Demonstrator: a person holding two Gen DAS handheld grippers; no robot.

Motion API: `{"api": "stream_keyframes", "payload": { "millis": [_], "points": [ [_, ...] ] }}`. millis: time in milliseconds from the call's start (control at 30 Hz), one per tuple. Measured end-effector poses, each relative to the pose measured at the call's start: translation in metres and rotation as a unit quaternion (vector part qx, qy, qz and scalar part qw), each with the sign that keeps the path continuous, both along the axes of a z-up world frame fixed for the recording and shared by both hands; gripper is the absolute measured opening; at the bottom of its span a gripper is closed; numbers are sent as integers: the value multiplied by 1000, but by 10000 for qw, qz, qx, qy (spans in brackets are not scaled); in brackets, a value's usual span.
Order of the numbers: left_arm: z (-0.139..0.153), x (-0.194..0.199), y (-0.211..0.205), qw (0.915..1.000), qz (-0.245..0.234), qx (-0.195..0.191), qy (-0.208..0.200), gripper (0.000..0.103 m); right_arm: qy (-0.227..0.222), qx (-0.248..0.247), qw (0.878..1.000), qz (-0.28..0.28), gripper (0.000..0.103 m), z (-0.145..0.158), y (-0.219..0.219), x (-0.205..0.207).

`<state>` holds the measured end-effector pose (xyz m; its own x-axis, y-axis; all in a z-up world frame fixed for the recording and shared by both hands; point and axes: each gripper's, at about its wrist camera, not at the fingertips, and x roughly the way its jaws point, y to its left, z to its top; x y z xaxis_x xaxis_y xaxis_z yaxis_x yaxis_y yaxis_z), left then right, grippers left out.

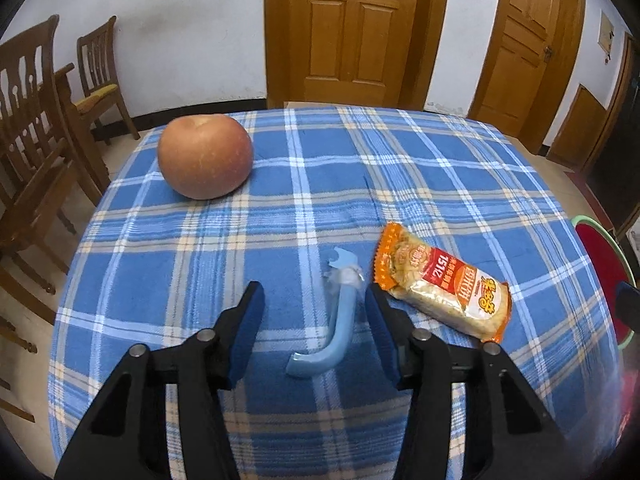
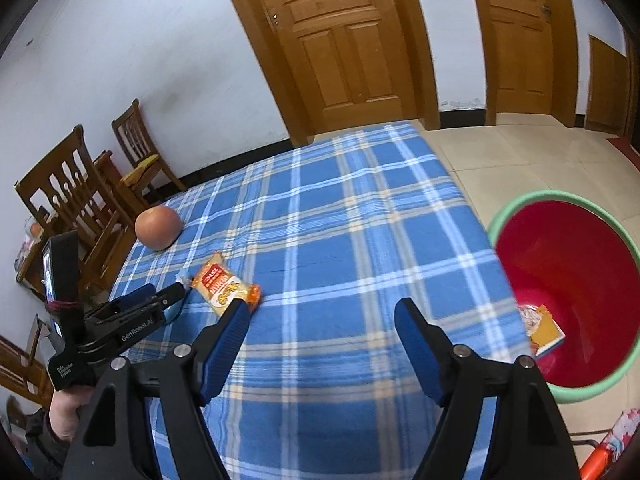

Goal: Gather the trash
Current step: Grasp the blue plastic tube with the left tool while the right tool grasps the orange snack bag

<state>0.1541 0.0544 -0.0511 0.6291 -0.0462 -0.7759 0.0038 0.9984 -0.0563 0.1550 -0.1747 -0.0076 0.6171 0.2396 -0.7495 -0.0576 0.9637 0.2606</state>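
Observation:
A pale blue curved plastic piece [image 1: 340, 320] with a bit of clear wrap at its top lies on the blue plaid tablecloth [image 1: 360, 184]. It sits between the fingers of my left gripper [image 1: 316, 320], nearer the right finger; the pads do not press on it, so the gripper is open. An orange snack packet [image 1: 440, 284] lies just right of that gripper, also seen as the packet [image 2: 224, 284] in the right wrist view. My right gripper [image 2: 324, 312] hovers open over bare cloth with nothing between its fingers. The left gripper [image 2: 160, 300] shows at its left.
An apple [image 1: 204, 156] rests at the table's far left. A red bin with a green rim [image 2: 516, 208] stands on the floor beside the table's right edge, with a wrapper [image 2: 544, 328] inside. Wooden chairs [image 1: 36, 128] stand left of the table, doors behind.

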Motion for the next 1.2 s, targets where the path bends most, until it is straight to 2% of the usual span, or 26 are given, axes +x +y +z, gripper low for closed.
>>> {"api": "stream_keyframes", "payload": {
  "millis": [67,167,233,300,667,933,1067,1100,1200],
  "points": [
    [-2,0,-2,10000,-74,-11,18,47,32,-22,10000,64,77,-2,6,4],
    [-6,1,-5,9998,-176,-29,78,36,94,-50,9998,190,77,-5,16,11],
    [-8,1,-6,9997,-233,-9,75,20,135,-68,9995,284,77,-7,24,15],
    [-8,1,-5,9995,-289,-95,101,11,170,-104,9990,390,77,-9,30,16],
    [8,-17,20,9991,-55,-423,-21,10,382,-353,9937,997,77,-31,70,39],
    [13,-30,39,9983,146,-549,-92,10,333,-704,9883,1308,77,-44,96,55],
    [15,-33,40,9981,139,-597,-103,10,392,-759,9864,1401,64,-52,103,57],
    [15,-34,40,9981,133,-592,-116,10,370,-793,9860,1420,57,-51,103,56],
    [16,-37,38,9980,130,-612,-125,10,363,-742,9859,1458,54,-50,105,53]
  ]
}}
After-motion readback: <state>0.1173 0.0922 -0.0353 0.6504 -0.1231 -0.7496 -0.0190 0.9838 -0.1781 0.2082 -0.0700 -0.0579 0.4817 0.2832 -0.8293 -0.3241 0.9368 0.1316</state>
